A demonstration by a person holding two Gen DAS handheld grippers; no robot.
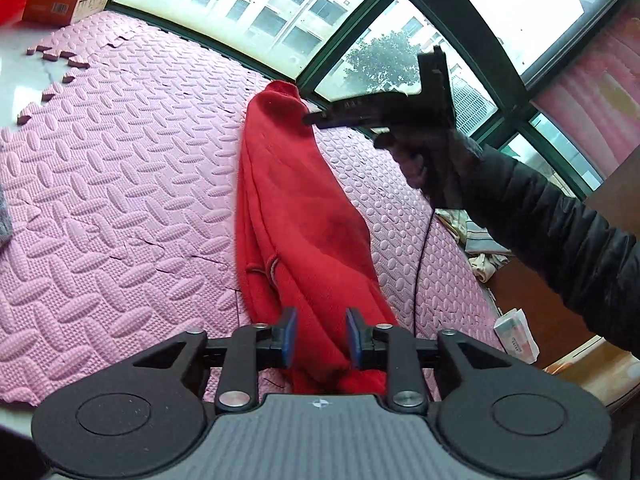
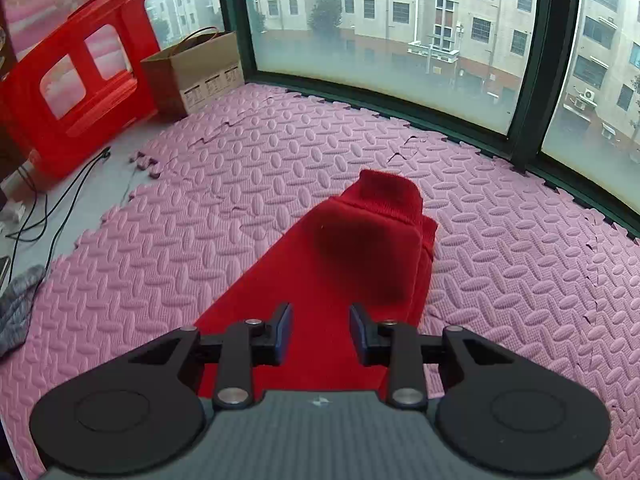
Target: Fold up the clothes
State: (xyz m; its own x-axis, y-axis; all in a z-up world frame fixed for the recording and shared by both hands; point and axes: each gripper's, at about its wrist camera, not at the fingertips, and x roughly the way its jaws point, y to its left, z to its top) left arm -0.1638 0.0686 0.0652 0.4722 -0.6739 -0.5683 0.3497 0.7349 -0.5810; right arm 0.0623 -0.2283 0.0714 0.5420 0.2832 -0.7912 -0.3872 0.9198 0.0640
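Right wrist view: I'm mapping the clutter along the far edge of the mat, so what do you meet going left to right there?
Red plastic stool → brown paper bag → dark window post → wide window pane → second dark post.

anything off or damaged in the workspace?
Yes: the pink foam mat has torn, lifted seams near the window, and loose puzzle pieces lie on bare floor at its left edge. The red garment lies flat, nothing odd there.
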